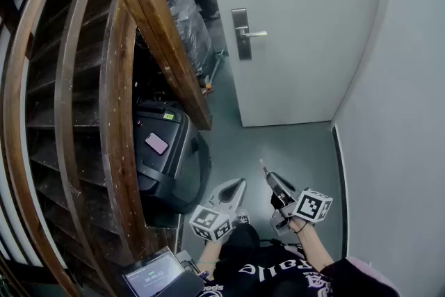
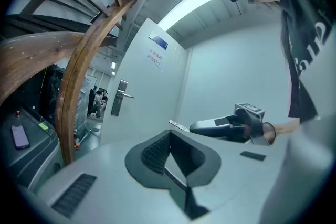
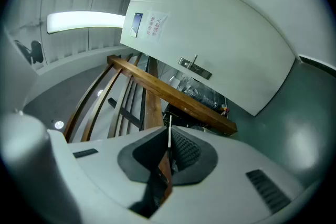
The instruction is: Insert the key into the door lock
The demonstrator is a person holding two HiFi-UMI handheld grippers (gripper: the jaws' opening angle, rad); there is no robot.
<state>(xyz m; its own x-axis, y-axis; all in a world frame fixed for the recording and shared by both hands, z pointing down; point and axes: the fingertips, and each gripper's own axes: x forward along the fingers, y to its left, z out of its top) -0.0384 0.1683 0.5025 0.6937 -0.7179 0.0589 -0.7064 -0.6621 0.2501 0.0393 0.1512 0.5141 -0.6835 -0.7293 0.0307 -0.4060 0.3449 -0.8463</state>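
In the head view, I am holding both grippers low in front of me, well apart from the white door (image 1: 299, 45) and its lock plate (image 1: 241, 35). My right gripper (image 1: 268, 176) is pinching the key (image 1: 263, 167), with the blade pointing toward the door. In the left gripper view, my left gripper (image 2: 169, 135) is showing its jaws pressed together with nothing between them. In the right gripper view, my jaws are clamping the key, and its thin blade is sticking out past the pads.

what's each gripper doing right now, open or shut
left gripper: shut, nothing between its jaws
right gripper: shut on the key
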